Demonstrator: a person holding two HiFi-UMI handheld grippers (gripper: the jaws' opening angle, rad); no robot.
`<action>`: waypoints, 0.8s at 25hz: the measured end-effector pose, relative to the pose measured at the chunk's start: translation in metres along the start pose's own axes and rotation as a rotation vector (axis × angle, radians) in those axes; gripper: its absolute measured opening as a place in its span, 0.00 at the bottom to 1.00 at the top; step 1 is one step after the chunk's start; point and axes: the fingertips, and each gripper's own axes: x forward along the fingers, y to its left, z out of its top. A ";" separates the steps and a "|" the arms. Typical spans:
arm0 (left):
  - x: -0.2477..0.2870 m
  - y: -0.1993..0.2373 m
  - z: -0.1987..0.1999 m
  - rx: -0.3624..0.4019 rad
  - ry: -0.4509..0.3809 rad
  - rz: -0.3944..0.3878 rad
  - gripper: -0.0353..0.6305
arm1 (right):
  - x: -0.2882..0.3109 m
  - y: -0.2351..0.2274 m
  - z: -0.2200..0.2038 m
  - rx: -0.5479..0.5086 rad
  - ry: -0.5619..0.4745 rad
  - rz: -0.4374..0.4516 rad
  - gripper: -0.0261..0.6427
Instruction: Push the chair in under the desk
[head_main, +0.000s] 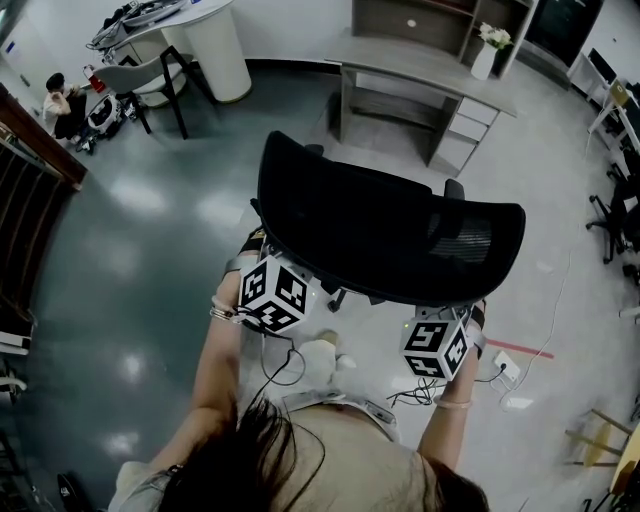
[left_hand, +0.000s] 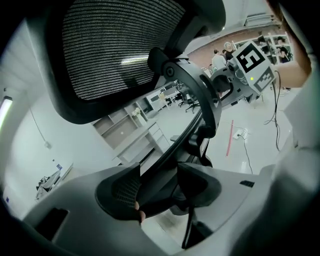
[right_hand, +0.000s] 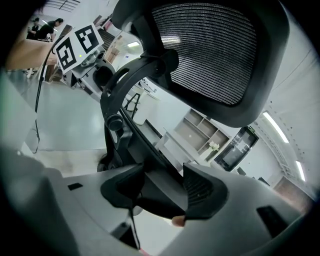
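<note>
The left gripper (left_hand: 159, 186) is clamped on the black back frame of the chair (head_main: 385, 235), and the right gripper (right_hand: 161, 187) grips the same frame on its other side. In the head view the chair stands mid-frame, well apart from the desk (head_main: 420, 62) at upper centre.

black mesh office chair (head_main: 380, 235) before grey wooden desk (head_main: 420, 65), well apart | left gripper (left_hand: 160, 186) behind chair-back, left | right gripper (right_hand: 159, 189) behind, right

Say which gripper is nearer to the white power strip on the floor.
Right. The right gripper, shut on the chair, has the power strip just to its right; the left gripper grips the chair's other side, farther away.
</note>
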 end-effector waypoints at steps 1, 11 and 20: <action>0.002 0.001 0.000 -0.001 0.004 0.000 0.39 | 0.001 0.000 0.000 0.001 -0.002 -0.002 0.38; 0.016 0.019 -0.002 0.001 0.020 -0.016 0.39 | 0.014 -0.001 0.010 0.014 -0.013 -0.014 0.38; 0.028 0.032 0.001 0.007 0.011 -0.026 0.39 | 0.026 -0.006 0.017 0.022 -0.014 -0.026 0.38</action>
